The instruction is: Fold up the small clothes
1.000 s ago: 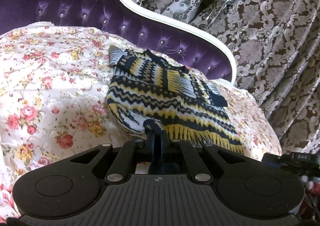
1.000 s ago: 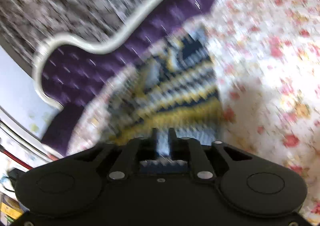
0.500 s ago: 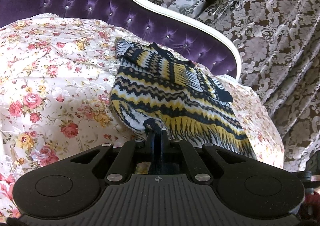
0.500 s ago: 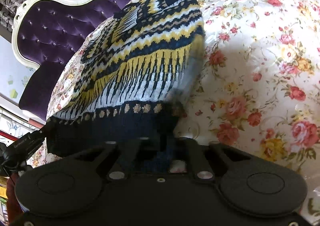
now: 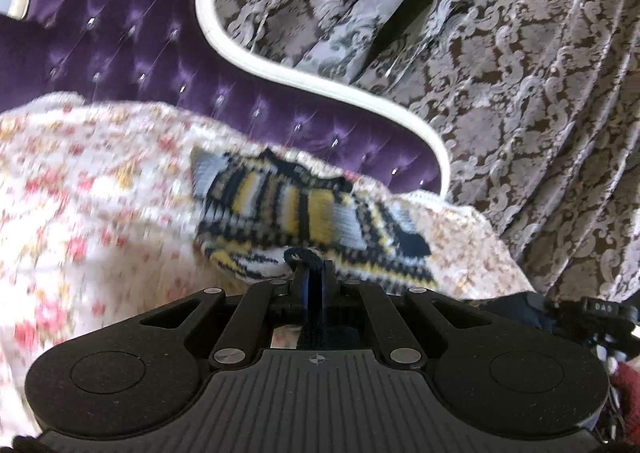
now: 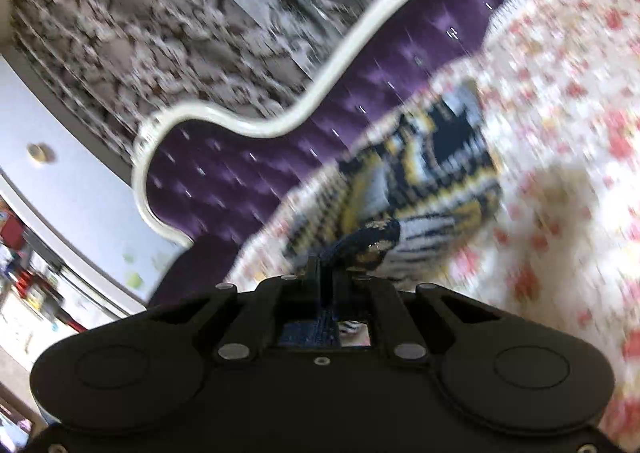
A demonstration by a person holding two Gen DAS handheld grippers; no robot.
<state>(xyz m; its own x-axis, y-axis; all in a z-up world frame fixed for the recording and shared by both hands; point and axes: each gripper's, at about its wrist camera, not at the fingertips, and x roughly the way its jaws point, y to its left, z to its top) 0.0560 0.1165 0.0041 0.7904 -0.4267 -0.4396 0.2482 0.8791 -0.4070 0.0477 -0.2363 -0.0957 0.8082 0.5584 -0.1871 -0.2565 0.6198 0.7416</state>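
Note:
A small knitted sweater [image 5: 304,209] in navy, yellow and white zigzag bands lies on a floral bedspread [image 5: 88,213]. My left gripper [image 5: 313,267] is shut on the sweater's dark hem, whose near edge rises off the bed. In the right wrist view the same sweater [image 6: 436,169] shows blurred. There my right gripper [image 6: 325,269] is shut on its navy hem, and that edge curls up toward the camera.
A purple tufted headboard [image 5: 132,49] with a white rim [image 5: 304,73] stands behind the bed. Patterned brown-and-grey curtains [image 5: 540,85] hang beyond it. A pale wall [image 6: 72,189] and cluttered shelves [image 6: 24,265] show at the left of the right wrist view.
Both grippers have risen with the sweater's hem and lifted its near edge. The right gripper closed on the hem. The views now show more headboard and curtain.

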